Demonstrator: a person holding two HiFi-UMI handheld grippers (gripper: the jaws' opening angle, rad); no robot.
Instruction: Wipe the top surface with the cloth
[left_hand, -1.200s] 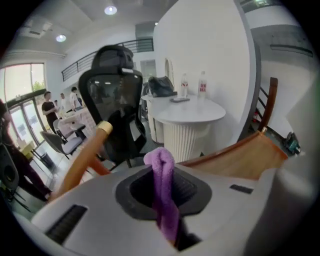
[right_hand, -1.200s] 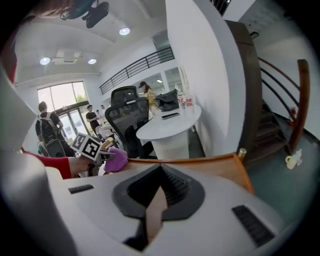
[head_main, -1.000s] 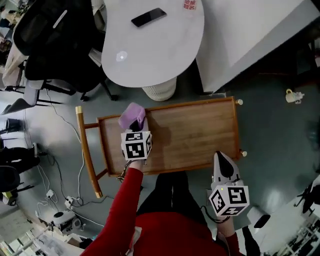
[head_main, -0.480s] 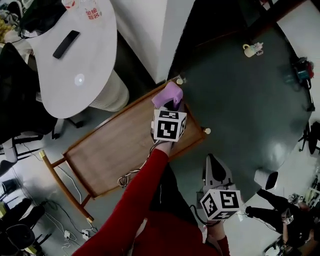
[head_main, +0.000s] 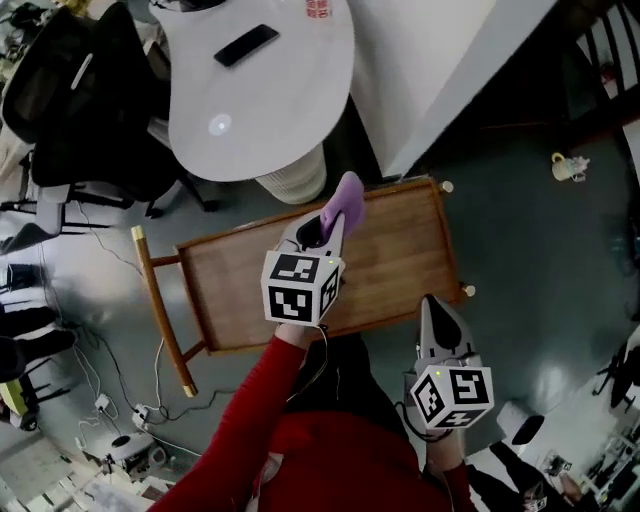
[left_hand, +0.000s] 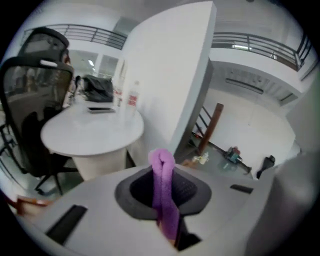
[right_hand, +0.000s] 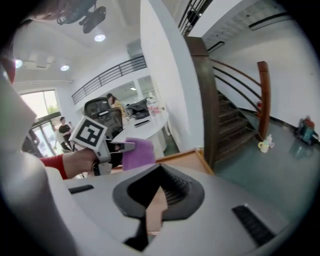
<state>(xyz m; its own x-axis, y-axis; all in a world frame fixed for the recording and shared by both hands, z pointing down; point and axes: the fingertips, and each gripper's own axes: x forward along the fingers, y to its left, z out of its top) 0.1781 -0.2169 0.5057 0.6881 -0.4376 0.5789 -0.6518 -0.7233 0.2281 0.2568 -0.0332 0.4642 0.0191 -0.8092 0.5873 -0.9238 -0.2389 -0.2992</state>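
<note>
The wooden cart top (head_main: 400, 260) lies below me, its far edge next to a white table. My left gripper (head_main: 328, 222) is shut on a purple cloth (head_main: 347, 198), held up over the middle of the top's far side. In the left gripper view the folded cloth (left_hand: 164, 192) stands upright between the jaws. From the right gripper view, the left gripper (right_hand: 120, 146) holds the cloth (right_hand: 139, 153) above the wooden top (right_hand: 184, 159). My right gripper (head_main: 437, 318) hangs at the front right edge with its jaws together and nothing in them.
A round white table (head_main: 270, 110) with a black phone (head_main: 246, 45) stands just beyond the cart. A black office chair (head_main: 70, 110) is at the far left. The cart's handle (head_main: 158, 305) sticks out left, above floor cables (head_main: 105, 400). A white wall panel (head_main: 450, 60) rises at the back right.
The left gripper carried the cloth from the far left corner to the right end, then back to the middle of the far edge. The right gripper stayed at the front right.
</note>
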